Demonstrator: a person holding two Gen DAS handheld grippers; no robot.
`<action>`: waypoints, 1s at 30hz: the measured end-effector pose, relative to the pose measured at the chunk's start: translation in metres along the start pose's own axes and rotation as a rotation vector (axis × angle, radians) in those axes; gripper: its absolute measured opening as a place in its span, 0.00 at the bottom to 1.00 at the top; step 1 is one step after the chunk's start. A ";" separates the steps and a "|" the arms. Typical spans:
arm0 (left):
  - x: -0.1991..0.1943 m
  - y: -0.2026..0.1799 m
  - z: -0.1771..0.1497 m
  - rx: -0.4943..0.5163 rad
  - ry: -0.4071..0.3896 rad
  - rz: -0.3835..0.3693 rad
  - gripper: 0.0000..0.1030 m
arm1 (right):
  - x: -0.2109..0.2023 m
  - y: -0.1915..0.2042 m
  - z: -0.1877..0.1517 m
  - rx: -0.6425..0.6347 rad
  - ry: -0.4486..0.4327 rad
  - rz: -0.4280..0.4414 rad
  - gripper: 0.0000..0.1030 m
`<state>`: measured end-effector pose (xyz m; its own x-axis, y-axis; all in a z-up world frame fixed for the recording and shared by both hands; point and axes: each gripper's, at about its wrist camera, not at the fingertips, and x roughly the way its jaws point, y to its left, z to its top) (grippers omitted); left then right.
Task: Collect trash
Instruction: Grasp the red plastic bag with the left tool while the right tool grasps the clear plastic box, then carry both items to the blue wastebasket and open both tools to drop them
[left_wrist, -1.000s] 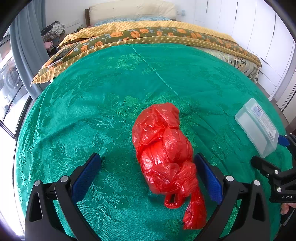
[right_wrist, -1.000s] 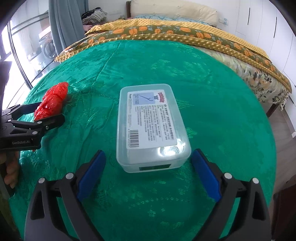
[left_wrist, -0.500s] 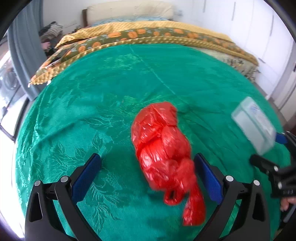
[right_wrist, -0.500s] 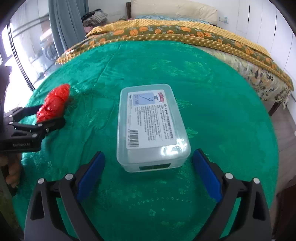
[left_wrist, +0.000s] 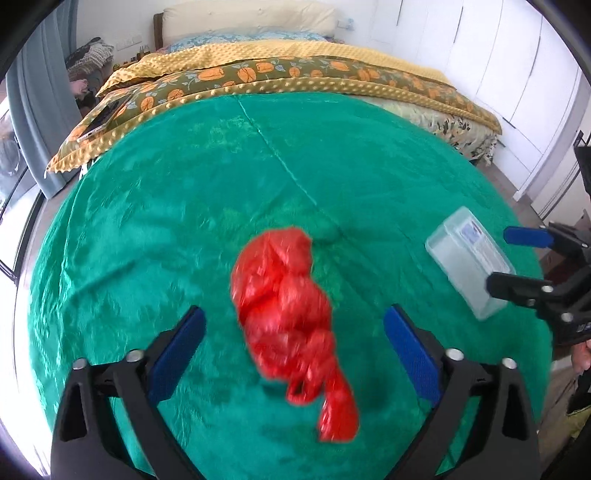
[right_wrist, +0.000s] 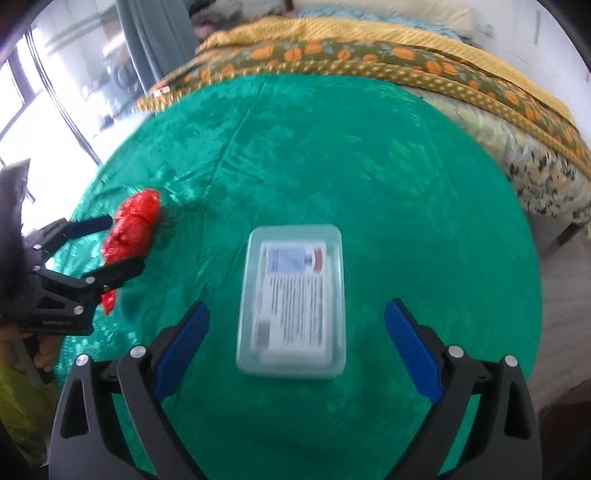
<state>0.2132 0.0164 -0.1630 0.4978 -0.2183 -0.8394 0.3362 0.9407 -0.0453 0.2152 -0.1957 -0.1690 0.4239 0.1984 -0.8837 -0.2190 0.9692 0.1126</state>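
Note:
A crumpled red plastic bag (left_wrist: 288, 306) lies on the green tablecloth (left_wrist: 147, 240). My left gripper (left_wrist: 293, 317) hovers over it with the bag between its blue pads; the jaws are closing, and neither pad touches the bag. A clear plastic box (right_wrist: 295, 295) with a printed label lies flat further right. My right gripper (right_wrist: 297, 308) stands open above the box's near half, its pads well clear of the sides. In the right wrist view the left gripper (right_wrist: 122, 243) and the red bag (right_wrist: 133, 225) are at the left. The left wrist view has the box (left_wrist: 465, 266) and right gripper (left_wrist: 501, 258) at its right.
The round table stands next to a bed (left_wrist: 295, 62) with a yellow and orange-patterned cover. A phone (left_wrist: 99, 120) lies on the bed's corner. White wardrobe doors (left_wrist: 498, 55) line the right wall, and a grey curtain (left_wrist: 33, 110) hangs at the left by the window.
Both grippers have lifted and drawn back a little, so bag and box look smaller. The left pads stand slightly closer together. Bag and box have not moved.

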 end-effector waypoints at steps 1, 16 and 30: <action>0.003 -0.001 0.002 0.006 0.011 0.010 0.83 | 0.004 -0.001 0.004 0.003 0.016 -0.009 0.90; -0.020 -0.032 -0.009 0.048 -0.019 -0.041 0.42 | -0.027 -0.015 -0.022 0.092 0.002 0.089 0.60; -0.052 -0.180 -0.043 0.236 -0.020 -0.268 0.42 | -0.105 -0.091 -0.155 0.307 -0.101 0.079 0.60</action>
<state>0.0928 -0.1302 -0.1343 0.3813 -0.4566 -0.8038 0.6313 0.7638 -0.1344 0.0547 -0.3275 -0.1566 0.5049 0.2733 -0.8188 0.0137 0.9459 0.3242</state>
